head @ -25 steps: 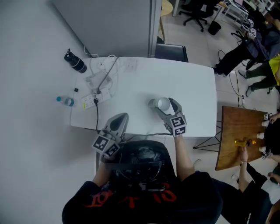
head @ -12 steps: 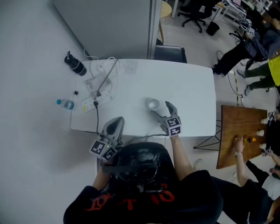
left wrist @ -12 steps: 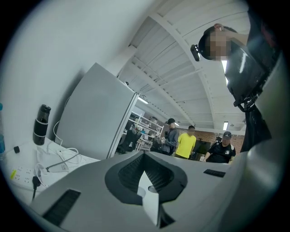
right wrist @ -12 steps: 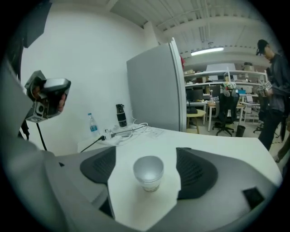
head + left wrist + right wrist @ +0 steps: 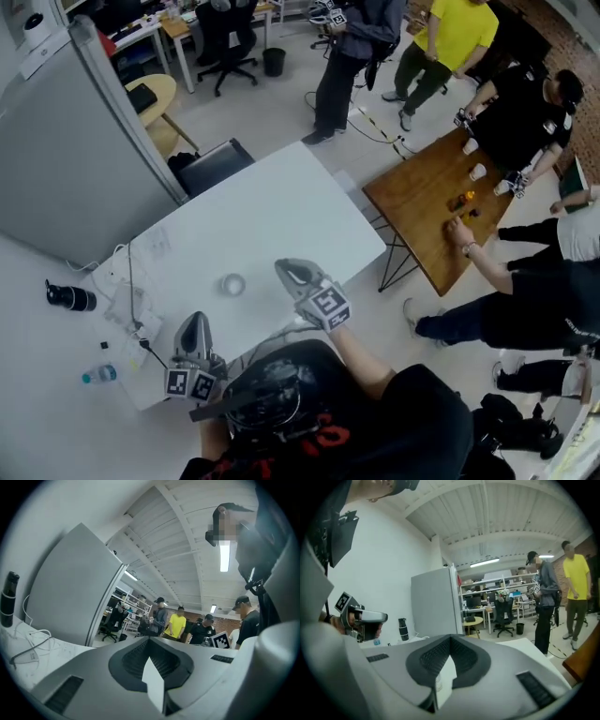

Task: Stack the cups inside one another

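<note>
A single stack of clear cups (image 5: 232,284) stands upright on the white table (image 5: 281,206), near its front edge. My right gripper (image 5: 284,267) hovers just right of the stack, apart from it, jaws shut with nothing between them. In the right gripper view the right gripper (image 5: 443,667) points level across the room, and no cup shows. My left gripper (image 5: 194,321) hangs at the table's front left corner, well clear of the cups. The left gripper (image 5: 152,667) shows its jaws pressed together and empty.
A black bottle (image 5: 68,298), a small water bottle (image 5: 98,374) and a power strip with cables (image 5: 131,305) lie at the table's left end. A grey partition (image 5: 84,141) stands behind. Several people stand round a wooden table (image 5: 431,206) on the right.
The right gripper let go of the cup stack, drew back and rose, then shut empty. The left gripper also shifted. The head view swung round to take in more of the room.
</note>
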Tool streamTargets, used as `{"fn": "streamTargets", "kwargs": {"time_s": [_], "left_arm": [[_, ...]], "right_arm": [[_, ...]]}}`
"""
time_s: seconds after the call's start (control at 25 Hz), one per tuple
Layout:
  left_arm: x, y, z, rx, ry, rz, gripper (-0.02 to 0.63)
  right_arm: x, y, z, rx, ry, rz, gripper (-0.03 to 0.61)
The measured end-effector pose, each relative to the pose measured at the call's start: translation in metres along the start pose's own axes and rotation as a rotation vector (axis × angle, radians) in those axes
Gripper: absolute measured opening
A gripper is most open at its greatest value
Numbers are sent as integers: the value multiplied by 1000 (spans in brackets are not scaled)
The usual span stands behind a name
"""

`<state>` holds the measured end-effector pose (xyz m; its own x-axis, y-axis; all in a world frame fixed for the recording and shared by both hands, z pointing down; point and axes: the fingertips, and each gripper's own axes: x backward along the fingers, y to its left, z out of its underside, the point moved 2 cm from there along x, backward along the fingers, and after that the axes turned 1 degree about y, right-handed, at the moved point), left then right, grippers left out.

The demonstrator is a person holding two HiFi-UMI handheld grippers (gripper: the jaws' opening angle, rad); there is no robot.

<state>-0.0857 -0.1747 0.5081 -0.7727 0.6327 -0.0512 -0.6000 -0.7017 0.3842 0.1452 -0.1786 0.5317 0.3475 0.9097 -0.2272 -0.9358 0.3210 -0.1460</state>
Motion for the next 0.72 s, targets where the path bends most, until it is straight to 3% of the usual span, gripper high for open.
{"fn": "streamTargets", "kwargs": {"time_s": [0.12, 0.36, 0.72], "left_arm": [[-19, -4, -5, -20, 10, 65, 1], [-34, -6, 1, -22, 30, 118, 0], [-33, 10, 3, 3, 23, 138, 1]], "right_arm": [[16, -10, -16, -9, -43, 56, 5], [29, -13, -20, -18, -68, 102, 5], [27, -8, -17, -30, -76, 124, 5]]}}
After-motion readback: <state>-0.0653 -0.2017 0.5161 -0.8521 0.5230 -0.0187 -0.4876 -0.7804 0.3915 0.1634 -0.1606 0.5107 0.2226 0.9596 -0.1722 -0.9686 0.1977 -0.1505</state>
